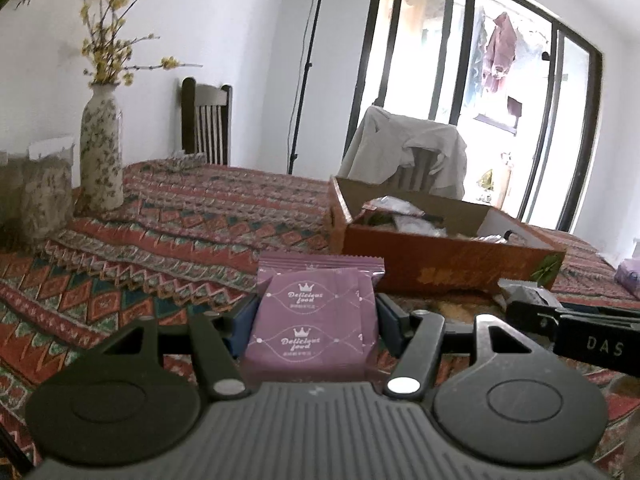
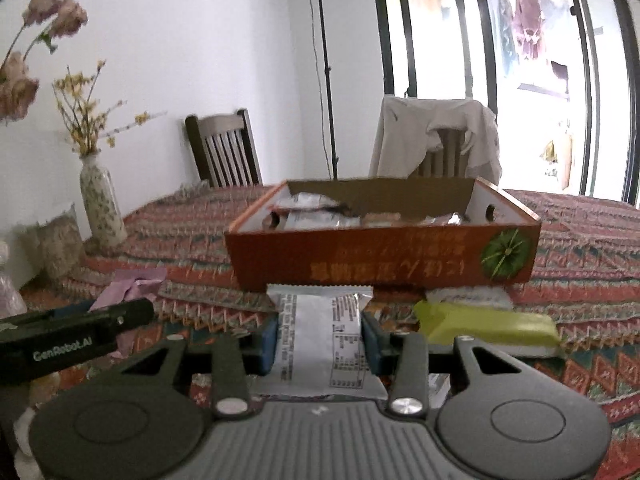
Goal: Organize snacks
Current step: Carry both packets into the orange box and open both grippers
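Left wrist view, left to right: a floral vase (image 1: 101, 148) is seen on the patterned tablecloth (image 1: 168, 240); at centre the left gripper (image 1: 316, 316) is closed on a purple packet (image 1: 316, 320), which is pinched at both sides between the blue pads (image 1: 246, 320) and held upright above the cloth. Behind and to the right lies the orange box (image 1: 440, 260), open at the top, with several wrapped snacks inside. At the far right edge a further purple pack (image 1: 628, 280) rests on the cloth, and the body of the other tool (image 1: 576, 328) enters the view.

Right wrist view, left to right: a crumpled purple wrapper (image 2: 132, 284) is shown on the cloth beside the neighbouring tool. At centre the right gripper (image 2: 320, 332) is clamped on a white packet (image 2: 320, 336), its printed back turned to the camera, just short of the box's near wall. A yellow-green pack (image 2: 488, 324) lies to the right, near the front of the box, with another pale pack partly hidden behind it.

Progress is judged to be partial: some snacks are already in the box, two are held and not yet placed, and at least three or four remain loose on the table. Both held packets would need to be carried over the near wall and released inside.
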A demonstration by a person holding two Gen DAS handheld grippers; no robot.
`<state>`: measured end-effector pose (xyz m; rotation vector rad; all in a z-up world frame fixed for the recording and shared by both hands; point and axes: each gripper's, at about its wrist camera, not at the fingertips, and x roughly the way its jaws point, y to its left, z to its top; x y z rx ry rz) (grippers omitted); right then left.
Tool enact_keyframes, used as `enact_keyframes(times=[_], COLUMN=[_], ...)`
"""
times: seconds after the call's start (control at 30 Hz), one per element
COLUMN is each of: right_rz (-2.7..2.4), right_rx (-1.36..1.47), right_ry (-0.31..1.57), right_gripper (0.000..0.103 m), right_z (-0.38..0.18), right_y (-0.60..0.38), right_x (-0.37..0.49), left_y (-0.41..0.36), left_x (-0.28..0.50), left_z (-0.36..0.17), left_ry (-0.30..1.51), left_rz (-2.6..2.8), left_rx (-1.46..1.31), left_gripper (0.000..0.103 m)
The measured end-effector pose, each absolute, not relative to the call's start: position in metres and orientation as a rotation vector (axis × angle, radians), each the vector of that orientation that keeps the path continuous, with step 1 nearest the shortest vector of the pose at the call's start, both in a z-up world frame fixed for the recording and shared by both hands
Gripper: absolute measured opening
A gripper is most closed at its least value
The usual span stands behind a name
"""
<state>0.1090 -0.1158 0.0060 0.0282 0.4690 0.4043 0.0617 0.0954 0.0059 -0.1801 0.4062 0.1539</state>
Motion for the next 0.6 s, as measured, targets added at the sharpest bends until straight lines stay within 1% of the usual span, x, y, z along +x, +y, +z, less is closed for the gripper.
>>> enact_keyframes(times=[0.27,0.6], right_rz=[0.373,0.333], right_rx=[0.060,0.067], right_ry=[0.392,0.358], right_gripper=[0.041,0.041], right_z=[0.029,0.044], right_y=[-0.146,-0.168], right_x=[0.128,0.173], left_y=[0.072,0.048], left_x=[0.079,0.129], left_z=[0.033,0.060], left_ry=[0.376,0.352], left_rz=[0.121,0.084], left_rx=[-0.166,-0.154], left_gripper=[0.063,0.063])
